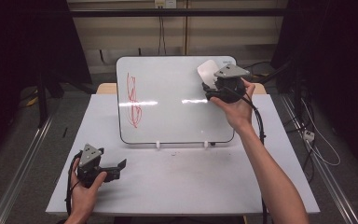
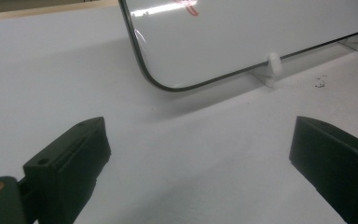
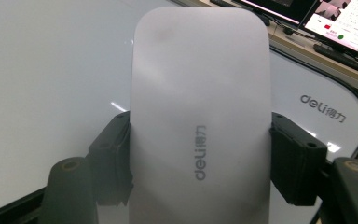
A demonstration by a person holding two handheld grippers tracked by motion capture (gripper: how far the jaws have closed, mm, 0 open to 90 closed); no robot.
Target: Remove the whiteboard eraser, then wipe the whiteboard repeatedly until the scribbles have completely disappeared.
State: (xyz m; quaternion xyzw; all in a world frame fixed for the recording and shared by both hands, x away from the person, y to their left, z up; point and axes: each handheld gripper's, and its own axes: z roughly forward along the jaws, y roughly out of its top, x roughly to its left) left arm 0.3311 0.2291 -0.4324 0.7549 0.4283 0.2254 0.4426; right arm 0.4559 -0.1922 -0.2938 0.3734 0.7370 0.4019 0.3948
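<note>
Dark curtains flank a white table [image 1: 182, 182] that stands on a grey floor, with cables trailing along the right side. On the table a whiteboard [image 1: 172, 116] leans back on two small white feet [image 1: 158, 144]; its face is tilted toward the person. Red scribbles [image 1: 133, 100] mark the left part of the board, and two bright reflections cross its middle.

The right gripper [image 1: 213, 84] is held at the board's upper right corner, in front of its face. Its jaws are clamped on a grey-white eraser [image 1: 207, 72], one pad on each long side. In the right gripper view the eraser [image 3: 199, 121] stands lengthwise between the jaws, rounded end away from the camera, with a printed "deli" logo on its back. Behind it lies the board surface [image 3: 46, 93], also marked "deli" near its rounded corner. Whether the eraser touches the board cannot be told. The eraser is well apart from the red scribbles, on the opposite side of the board.

The left gripper [image 1: 121, 164] rests low on the table near its front left corner, held in the person's left hand [image 1: 86, 191]. Its jaws stand wide open with nothing between them. The left gripper view shows bare table [image 2: 191, 158] between the jaws and the board's lower corner [image 2: 205, 46] ahead.
</note>
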